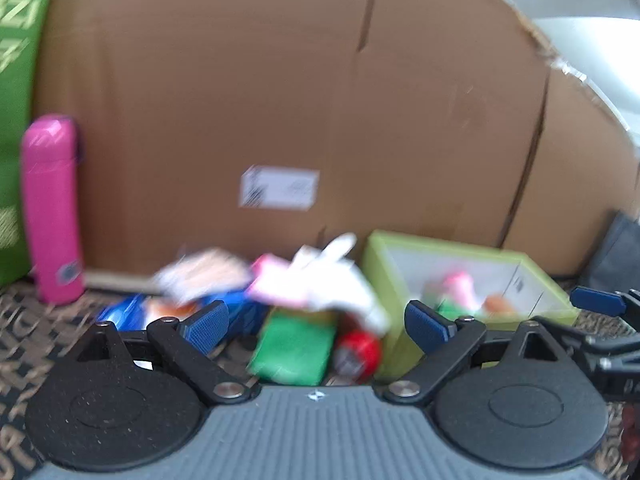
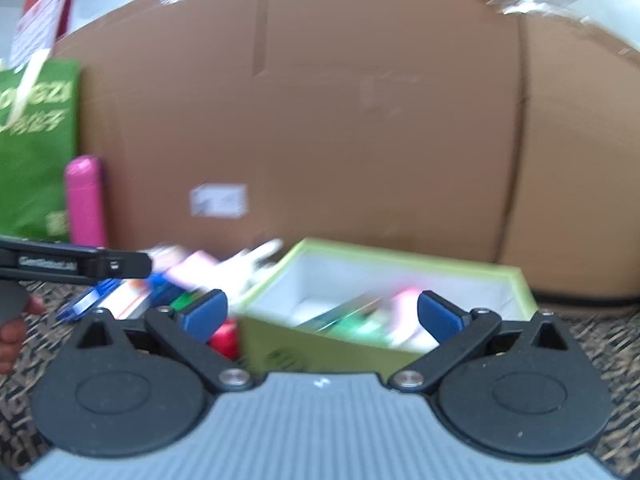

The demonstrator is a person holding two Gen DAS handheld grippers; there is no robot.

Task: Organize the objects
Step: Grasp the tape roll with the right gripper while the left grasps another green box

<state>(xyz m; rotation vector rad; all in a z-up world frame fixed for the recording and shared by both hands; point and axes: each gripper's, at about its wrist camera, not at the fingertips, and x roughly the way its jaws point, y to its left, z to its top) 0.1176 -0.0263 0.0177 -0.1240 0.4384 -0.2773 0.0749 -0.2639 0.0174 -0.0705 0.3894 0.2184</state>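
A lime-green open box (image 1: 472, 280) (image 2: 384, 296) with a white lining stands on the patterned surface and holds several small items. Left of it lies a pile of loose things: a green packet (image 1: 292, 344), a red round object (image 1: 358, 350) (image 2: 224, 338), a white and pink toy (image 1: 320, 280) and blue packets (image 1: 128, 312) (image 2: 92, 300). My left gripper (image 1: 318, 324) is open and empty just before the pile. My right gripper (image 2: 322, 318) is open and empty in front of the box. Both views are blurred.
A large cardboard box (image 1: 280, 100) (image 2: 320, 120) fills the background. A pink bottle (image 1: 52, 208) (image 2: 84, 200) stands at the left beside a green bag (image 1: 16, 120) (image 2: 36, 148). The left gripper's arm (image 2: 80, 266) shows in the right wrist view, the right gripper's finger (image 1: 598, 300) in the left wrist view.
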